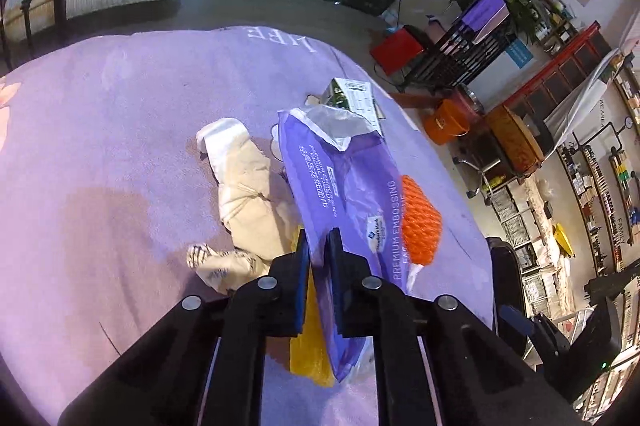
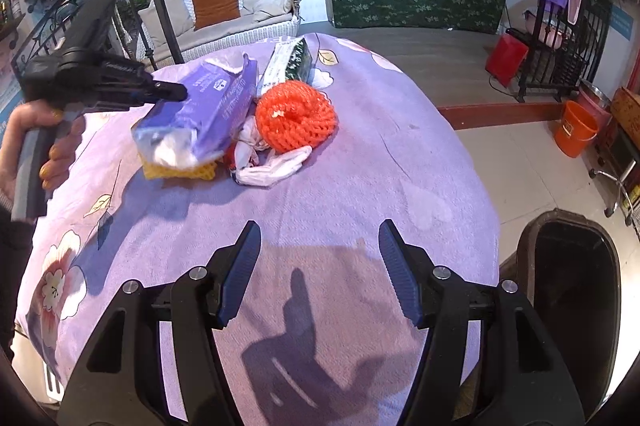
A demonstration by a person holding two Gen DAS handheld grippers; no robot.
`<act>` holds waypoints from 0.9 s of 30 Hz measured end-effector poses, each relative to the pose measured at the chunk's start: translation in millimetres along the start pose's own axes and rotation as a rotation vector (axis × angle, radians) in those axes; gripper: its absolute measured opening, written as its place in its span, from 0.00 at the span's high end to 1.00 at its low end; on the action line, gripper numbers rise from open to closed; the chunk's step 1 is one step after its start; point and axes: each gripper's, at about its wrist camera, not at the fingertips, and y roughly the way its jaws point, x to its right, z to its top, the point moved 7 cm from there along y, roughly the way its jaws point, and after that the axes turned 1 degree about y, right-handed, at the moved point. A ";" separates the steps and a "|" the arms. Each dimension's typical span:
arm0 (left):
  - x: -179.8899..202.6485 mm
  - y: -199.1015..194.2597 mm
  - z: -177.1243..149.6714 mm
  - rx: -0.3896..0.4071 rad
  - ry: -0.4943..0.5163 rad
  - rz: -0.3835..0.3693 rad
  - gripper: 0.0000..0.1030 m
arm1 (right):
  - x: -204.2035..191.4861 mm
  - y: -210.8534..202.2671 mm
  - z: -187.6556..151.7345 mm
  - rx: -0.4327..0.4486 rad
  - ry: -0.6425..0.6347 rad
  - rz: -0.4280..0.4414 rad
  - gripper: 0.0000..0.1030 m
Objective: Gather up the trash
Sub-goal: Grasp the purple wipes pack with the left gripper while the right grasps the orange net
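Purple tissue pack (image 1: 344, 185) is pinched at its edge between the left gripper (image 1: 319, 246), lying on the purple cloth (image 1: 120, 145) beside an orange net (image 1: 420, 222) and a crumpled paper bag (image 1: 248, 201).

From the right wrist, the right gripper (image 2: 320, 238) hangs with jaws wide apart, empty, above the cloth. The trash pile sits further back, and a dark bin (image 2: 572, 290) stands at the right.

A lilac cloth (image 2: 320, 193) with pale flower and leaf prints covers the table; on it lie a purple tissue pack (image 1: 340, 185) with white lettering, an orange net (image 2: 294, 115), a yellow net (image 2: 176, 169), a cream wrapper (image 1: 248, 201) and a green-and-white carton (image 2: 290, 59); beside it stands a dark bin (image 2: 572, 286)
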 end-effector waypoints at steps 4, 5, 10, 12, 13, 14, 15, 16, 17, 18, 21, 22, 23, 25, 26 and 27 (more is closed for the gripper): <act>7.8 -12.7 -8.1 0.061 0.050 0.079 0.92 | -2.8 3.3 7.8 0.002 -0.005 0.006 0.40; 8.6 -16.6 -11.3 0.076 0.075 0.117 0.92 | -4.4 3.8 10.0 0.004 -0.010 0.005 0.40; 11.2 -36.9 -25.1 0.129 0.065 0.108 0.95 | -11.4 5.4 15.1 0.010 -0.026 0.017 0.40; 9.1 -46.5 -31.1 0.142 0.053 0.093 0.96 | -14.7 7.5 16.1 0.010 -0.032 0.024 0.40; 8.5 -50.6 -33.6 0.146 0.051 0.094 0.96 | -17.0 8.9 16.4 0.007 -0.035 0.026 0.40; 8.6 -54.0 -35.2 0.149 0.048 0.100 0.96 | -18.0 9.4 16.0 0.004 -0.035 0.031 0.40; 6.6 -59.1 -40.1 0.151 0.041 0.103 0.96 | -21.3 10.2 16.6 0.001 -0.036 0.041 0.40; 7.3 -62.5 -43.4 0.153 0.033 0.090 0.96 | -25.1 10.3 16.6 0.001 -0.040 0.049 0.40; 7.8 -65.8 -47.7 0.155 0.024 0.075 0.96 | -27.7 10.2 16.8 0.003 -0.046 0.052 0.40; 8.9 -67.6 -51.5 0.156 0.017 0.068 0.96 | -32.1 10.7 16.8 0.005 -0.057 0.056 0.40; 7.4 -76.9 -62.1 0.171 -0.017 0.048 0.96 | -42.6 14.2 19.0 0.003 -0.077 0.071 0.40; 9.0 -79.7 -66.1 0.175 -0.023 0.042 0.96 | -44.7 14.9 20.2 0.004 -0.082 0.072 0.40; 11.4 -81.6 -70.4 0.177 -0.022 0.037 0.96 | -47.1 16.8 22.5 0.006 -0.092 0.067 0.40; 11.3 -83.3 -75.9 0.175 -0.024 0.037 0.96 | -50.2 20.8 25.5 0.000 -0.098 0.070 0.40; 11.9 -82.4 -78.3 0.170 -0.022 0.034 0.96 | -52.6 24.1 27.5 -0.006 -0.109 0.070 0.40; 11.1 -78.9 -80.2 0.162 -0.024 0.030 0.96 | -54.7 27.7 29.9 -0.007 -0.124 0.064 0.40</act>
